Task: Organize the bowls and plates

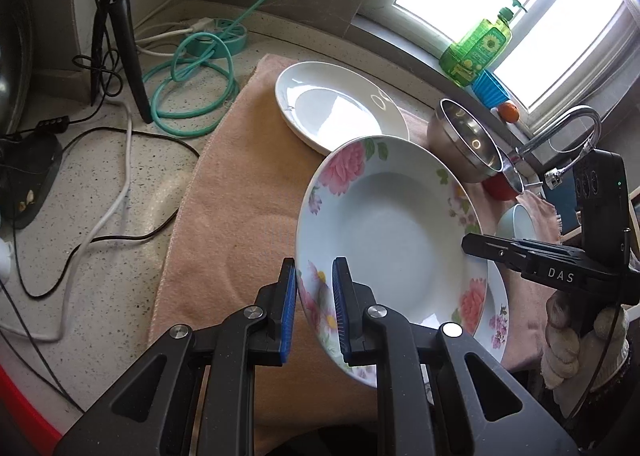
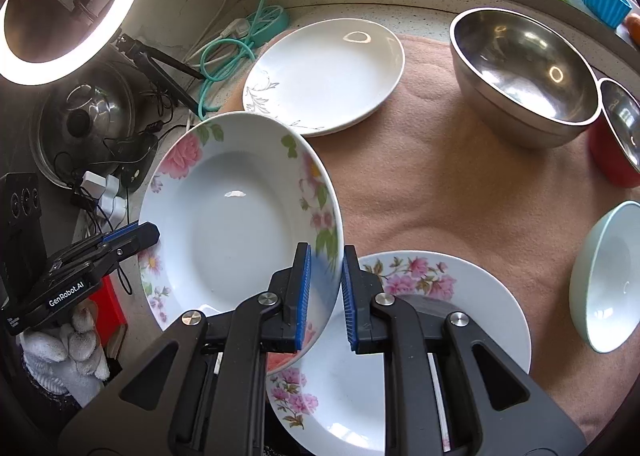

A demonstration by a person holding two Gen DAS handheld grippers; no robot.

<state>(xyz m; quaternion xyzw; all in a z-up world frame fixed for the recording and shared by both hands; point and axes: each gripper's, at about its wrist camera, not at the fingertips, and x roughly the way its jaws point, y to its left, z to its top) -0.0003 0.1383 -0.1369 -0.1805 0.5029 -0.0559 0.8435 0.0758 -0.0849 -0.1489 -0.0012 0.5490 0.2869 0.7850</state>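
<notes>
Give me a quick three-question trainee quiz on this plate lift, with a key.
1. True or false: both grippers grip the raised floral plate at opposite rims.
2. What lies directly below the raised plate? A) steel bowl B) second floral plate C) pale bowl
3. Fill in: the plain white plate rests on the pink ____.

Key
1. True: the left gripper and right gripper each pinch its rim between their fingers.
2. B: the second floral plate lies flat beneath it; the steel bowl and pale bowl stand apart.
3. Towel.
</notes>
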